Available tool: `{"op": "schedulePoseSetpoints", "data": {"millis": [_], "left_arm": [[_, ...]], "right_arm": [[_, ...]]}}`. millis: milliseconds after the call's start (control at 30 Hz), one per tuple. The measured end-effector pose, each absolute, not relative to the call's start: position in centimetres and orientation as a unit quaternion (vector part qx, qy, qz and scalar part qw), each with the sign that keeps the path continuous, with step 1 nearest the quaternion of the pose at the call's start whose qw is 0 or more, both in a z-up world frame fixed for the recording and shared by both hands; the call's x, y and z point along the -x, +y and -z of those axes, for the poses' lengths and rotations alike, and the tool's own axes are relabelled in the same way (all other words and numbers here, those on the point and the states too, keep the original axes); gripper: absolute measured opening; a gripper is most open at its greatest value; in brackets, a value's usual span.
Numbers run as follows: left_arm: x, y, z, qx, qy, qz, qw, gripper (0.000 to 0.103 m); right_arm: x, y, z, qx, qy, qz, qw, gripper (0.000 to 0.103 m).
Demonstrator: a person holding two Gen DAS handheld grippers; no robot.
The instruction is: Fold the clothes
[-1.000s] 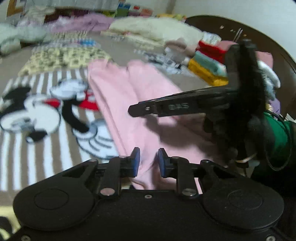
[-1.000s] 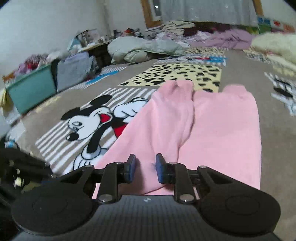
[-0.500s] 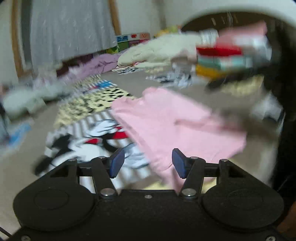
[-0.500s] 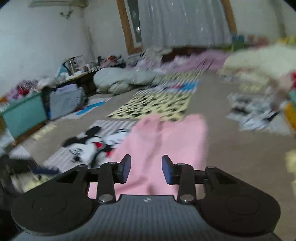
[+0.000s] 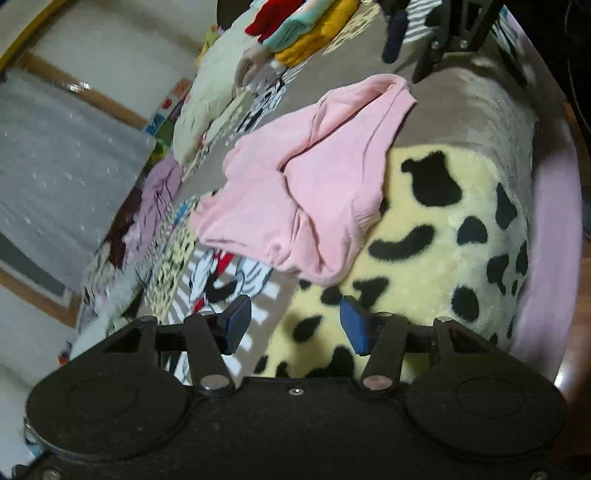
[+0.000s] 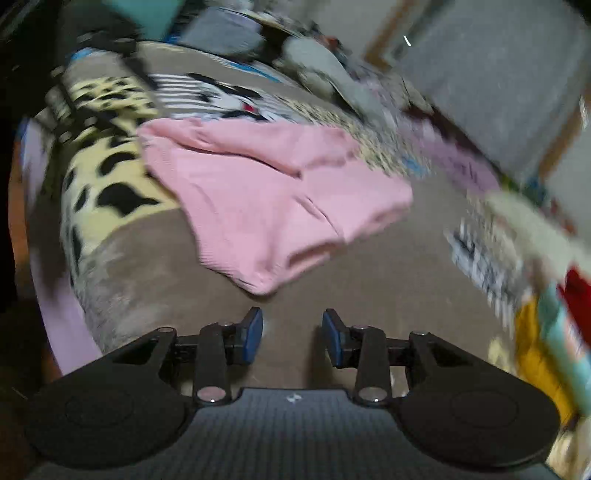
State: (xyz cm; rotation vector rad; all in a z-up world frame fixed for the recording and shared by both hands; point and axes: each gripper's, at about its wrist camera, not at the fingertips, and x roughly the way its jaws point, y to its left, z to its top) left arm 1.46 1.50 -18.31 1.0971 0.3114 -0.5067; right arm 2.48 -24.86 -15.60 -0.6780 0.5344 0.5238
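A pink garment lies doubled over on the blanket, its rounded fold edge nearest my left gripper. My left gripper hovers just short of that edge over the cow-spot patch. Its jaws are closing, with nothing between the blue pads. In the right wrist view the same pink garment lies ahead on brown blanket, rumpled along its top fold. My right gripper stands open a little short of the garment's near corner and holds nothing. Dark gripper parts show beyond the garment at the top of the left wrist view.
The brown blanket carries a yellow cow-spot patch and a striped cartoon mouse print. A stack of folded clothes in red, teal and yellow stands beyond the garment, and the same stack is at the right. Loose laundry and curtains fill the far side.
The pink garment lay long and flat; now it lies doubled over. Both grippers' jaws have widened and drawn back from the cloth, and both views have rolled sideways.
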Motion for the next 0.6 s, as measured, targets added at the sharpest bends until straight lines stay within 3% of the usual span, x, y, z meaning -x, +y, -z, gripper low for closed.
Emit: {"op": "schedulePoseSetpoints", "data": {"millis": [367,467,600], "left_arm": [[-0.4,-0.5,20.6,-0.549,0.048,0.218,0.805,0.053],[-0.7,-0.5,20.3,-0.542,0.036,0.209,0.813,0.060],[-0.8,0.1,19.7,-0.540,0.042,0.191,0.818,0.060]], "right_arm": [[-1.0,-21.9,17.1,0.386,0.164,-0.259,0.870,0.039],[-1.0,-21.5,17.5,0.403,0.138,-0.239,0.872,0.054],[-1.1,-20.9,17.8,0.425,0.113,-0.225,0.870,0.054]]}}
